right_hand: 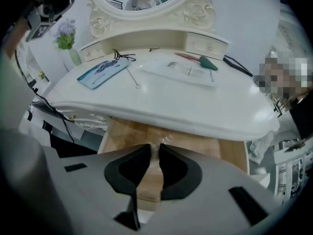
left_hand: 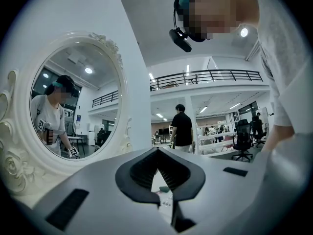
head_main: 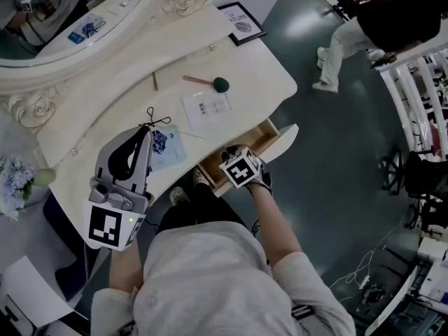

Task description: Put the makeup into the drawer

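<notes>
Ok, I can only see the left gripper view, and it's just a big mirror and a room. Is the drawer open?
Observer: Yes. The drawer is pulled out from under the tabletop, and its wooden bottom shows.
Operator: What's the other gripper doing?
Observer: The right gripper points down over that drawer, shut on what looks like a small clear packet.
Operator: Is anything else still out?
Observer: A blue card lies flat on the tabletop, left of the drawer.
</notes>
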